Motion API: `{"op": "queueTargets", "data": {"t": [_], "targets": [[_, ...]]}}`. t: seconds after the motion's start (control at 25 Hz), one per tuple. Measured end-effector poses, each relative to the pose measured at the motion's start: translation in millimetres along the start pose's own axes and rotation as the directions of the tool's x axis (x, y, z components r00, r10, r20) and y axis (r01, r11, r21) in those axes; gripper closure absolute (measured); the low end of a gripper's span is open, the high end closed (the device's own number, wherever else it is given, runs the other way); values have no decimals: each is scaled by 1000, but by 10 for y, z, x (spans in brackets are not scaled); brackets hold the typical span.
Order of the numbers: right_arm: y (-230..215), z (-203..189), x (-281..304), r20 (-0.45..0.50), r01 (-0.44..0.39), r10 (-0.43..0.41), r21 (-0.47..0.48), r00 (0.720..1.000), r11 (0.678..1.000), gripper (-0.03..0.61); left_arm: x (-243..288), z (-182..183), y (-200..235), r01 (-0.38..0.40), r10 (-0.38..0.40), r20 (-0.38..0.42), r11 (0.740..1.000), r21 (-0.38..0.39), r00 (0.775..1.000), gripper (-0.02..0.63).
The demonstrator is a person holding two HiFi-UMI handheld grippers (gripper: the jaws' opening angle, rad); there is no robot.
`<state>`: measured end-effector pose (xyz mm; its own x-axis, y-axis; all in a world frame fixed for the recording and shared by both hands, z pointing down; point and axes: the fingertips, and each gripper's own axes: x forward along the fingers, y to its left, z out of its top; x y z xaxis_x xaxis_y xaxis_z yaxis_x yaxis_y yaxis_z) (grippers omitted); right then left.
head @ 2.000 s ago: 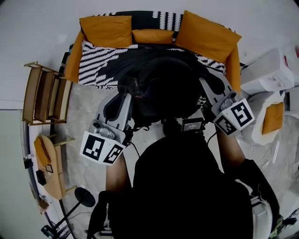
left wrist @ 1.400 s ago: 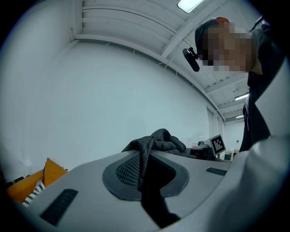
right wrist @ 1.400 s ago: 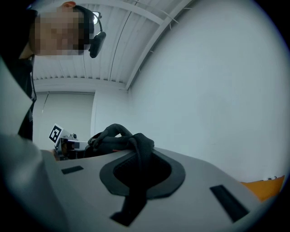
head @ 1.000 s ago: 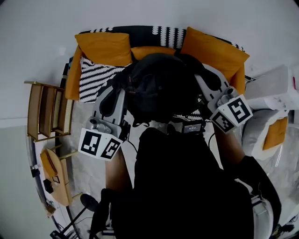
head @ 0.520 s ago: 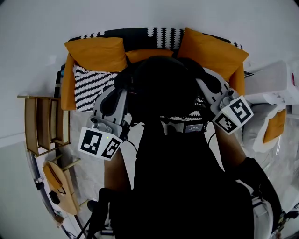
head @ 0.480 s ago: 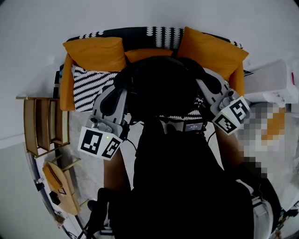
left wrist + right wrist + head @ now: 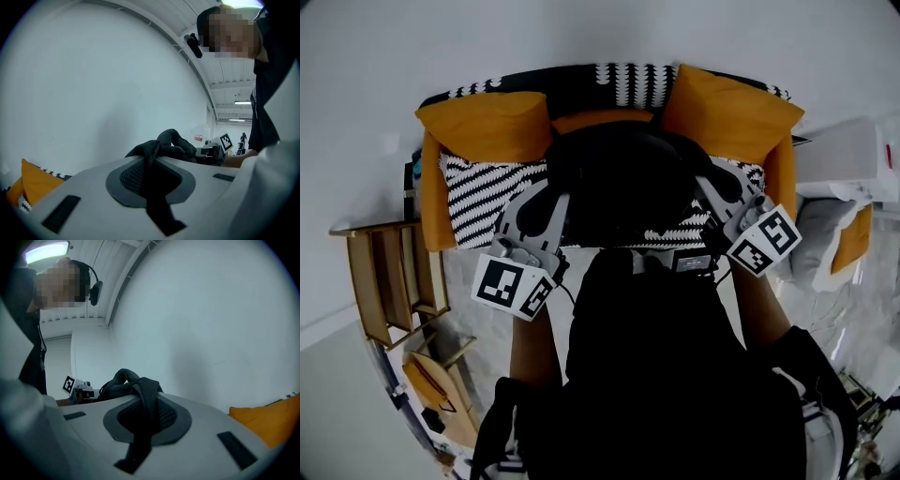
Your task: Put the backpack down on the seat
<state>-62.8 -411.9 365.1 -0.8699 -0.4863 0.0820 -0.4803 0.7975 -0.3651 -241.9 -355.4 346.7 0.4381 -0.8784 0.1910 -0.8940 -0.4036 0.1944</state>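
The left gripper (image 7: 555,192) and right gripper (image 7: 705,187) each have fingers pinching a black strap (image 7: 151,185) of the black fabric backpack (image 7: 619,178), at twelve o'clock. Over the last second it has sunk over the black-and-white striped sofa seat (image 7: 483,187); set-down looks close.

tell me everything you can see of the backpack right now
The backpack is black soft fabric, a rounded dark bulk with little detail showing. It is held over the striped sofa seat, in front of the orange cushions. The left tongs and right tongs are each shut on a black webbing strap. Whether it touches the seat cannot be told.
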Motion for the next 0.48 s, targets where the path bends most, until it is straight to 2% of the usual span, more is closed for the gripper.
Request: {"op": "queueTargets", "data": {"t": [0.2,0.48], "targets": [[-117,-218,228,-17,5,-4,61,1000,998,534,146,-205,316,43,-44,-61,999,-14,997,571],[-329,-485,519,-44,74,-68,158,997,985,534,353,-477,651,107,-113,-121,993,-50,986,571]]}}
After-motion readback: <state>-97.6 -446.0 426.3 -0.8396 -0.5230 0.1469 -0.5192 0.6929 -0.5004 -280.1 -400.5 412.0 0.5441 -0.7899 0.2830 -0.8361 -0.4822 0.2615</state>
